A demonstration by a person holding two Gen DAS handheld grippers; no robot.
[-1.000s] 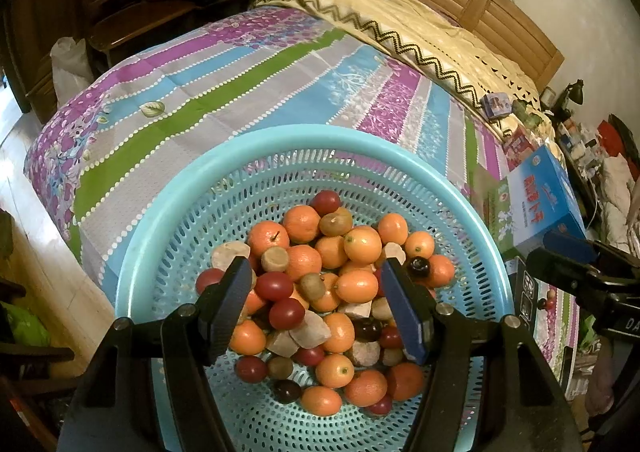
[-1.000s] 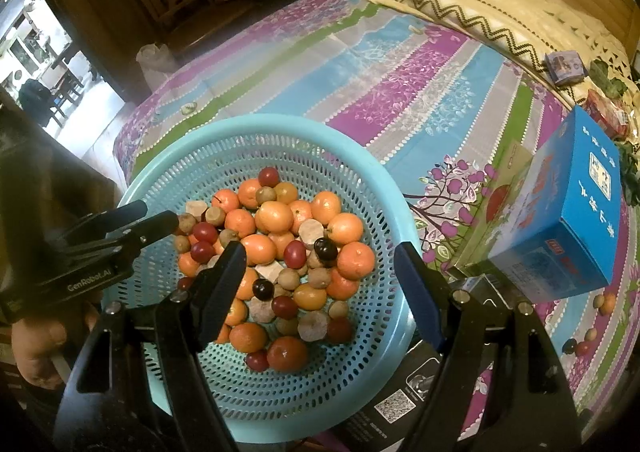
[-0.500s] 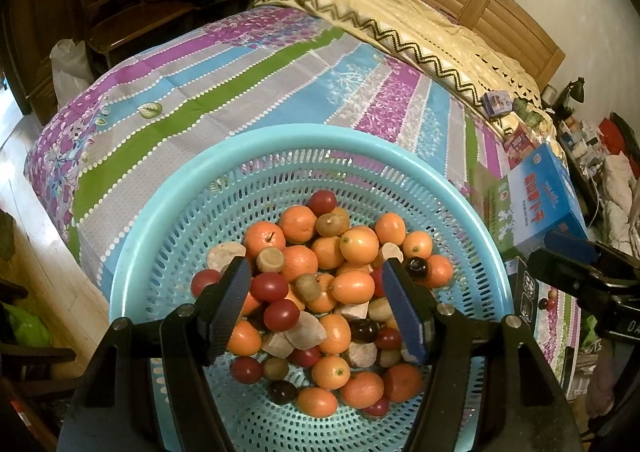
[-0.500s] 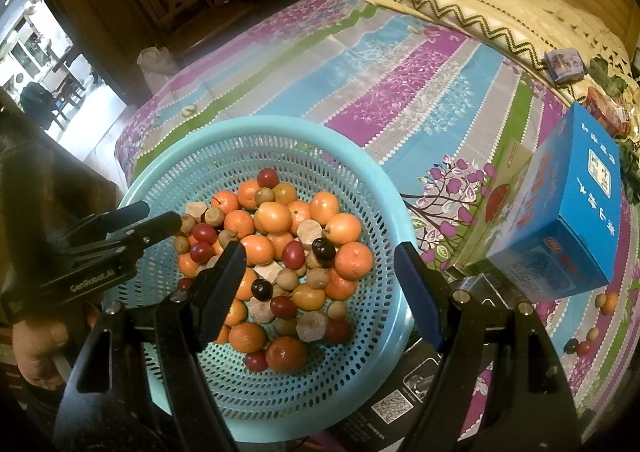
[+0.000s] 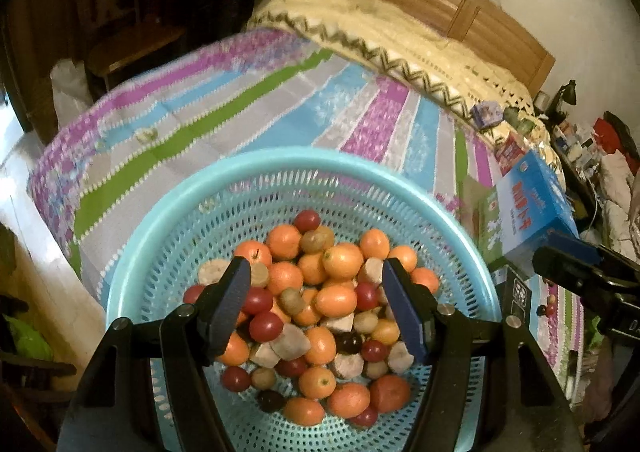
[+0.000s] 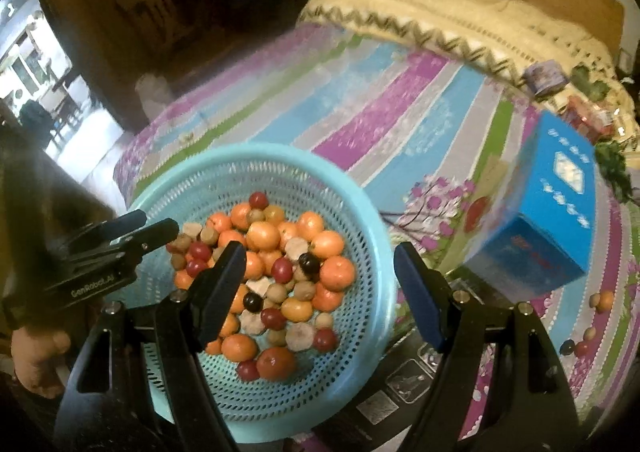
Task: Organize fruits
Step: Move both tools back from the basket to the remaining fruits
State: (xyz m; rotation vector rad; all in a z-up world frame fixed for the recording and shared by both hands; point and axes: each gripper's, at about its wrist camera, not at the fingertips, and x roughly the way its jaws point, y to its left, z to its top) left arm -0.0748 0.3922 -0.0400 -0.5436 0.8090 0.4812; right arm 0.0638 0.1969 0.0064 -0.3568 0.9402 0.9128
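Note:
A turquoise perforated basket (image 5: pixel 280 160) (image 6: pixel 372 236) sits at the near edge of a bed and holds a heap of mixed fruit (image 5: pixel 320 300) (image 6: pixel 272 272): orange citrus, small red and dark round ones, brown ones and pale cut pieces. My left gripper (image 5: pixel 315 268) hangs open above the heap with nothing between its fingers. My right gripper (image 6: pixel 320 252) is open and empty too, over the basket's right half and rim. Each gripper shows in the other's view: the right one (image 5: pixel 576 264) beside the basket, the left one (image 6: pixel 120 248) over its left rim, held by a hand (image 6: pixel 32 356).
The striped bedspread (image 5: pixel 280 100) stretches beyond the basket to a cream blanket (image 5: pixel 400 32). A blue box (image 6: pixel 540 220) (image 5: pixel 532 204) stands right of the basket, with a few loose fruits (image 6: pixel 600 300) beside it. A black printed board (image 6: pixel 400 384) lies under the basket's right edge.
Both grippers have lifted a little and tipped upward, so the basket sits lower in each view. The jaws have kept their width and no fruit has moved.

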